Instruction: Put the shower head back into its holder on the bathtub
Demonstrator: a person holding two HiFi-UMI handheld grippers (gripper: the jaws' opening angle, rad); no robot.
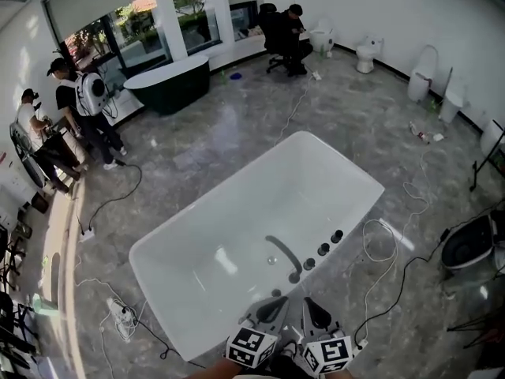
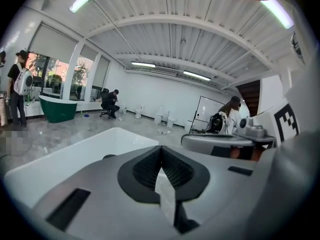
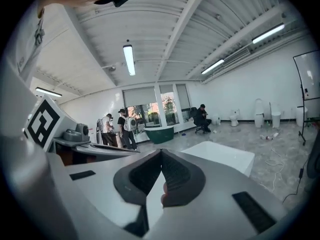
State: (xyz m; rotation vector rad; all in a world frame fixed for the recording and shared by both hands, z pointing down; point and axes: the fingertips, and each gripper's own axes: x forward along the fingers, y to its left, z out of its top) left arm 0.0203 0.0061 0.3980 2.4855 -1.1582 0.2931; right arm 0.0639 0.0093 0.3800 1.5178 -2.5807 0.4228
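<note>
We hold both grippers close together at the near rim of the white bathtub (image 1: 237, 212), pointed across it. The left gripper (image 1: 274, 305) has its jaws pressed together with nothing in them. The right gripper (image 1: 313, 308) is the same: jaws closed, nothing pinched.

A dark curved piece (image 1: 282, 255) reaches from the rim fittings out over the basin, next to a row of knobs (image 1: 323, 249). We take it for the shower head, resting in its holder on the rim. From the head view we cannot tell how deeply it sits, and neither gripper view shows it.

With nothing held, we judge the placing done or all but done, so the risks lie in what follows. If the shower head only leans in its holder, a slight knock could tip it into the tub. Our jaws hang just above those fittings, so a careless drop or swing of either gripper could be that knock, or could catch a knob. Loose cables (image 1: 379, 251) also loop on the floor beside the tub, and a step back or sideways could snag one.
</note>
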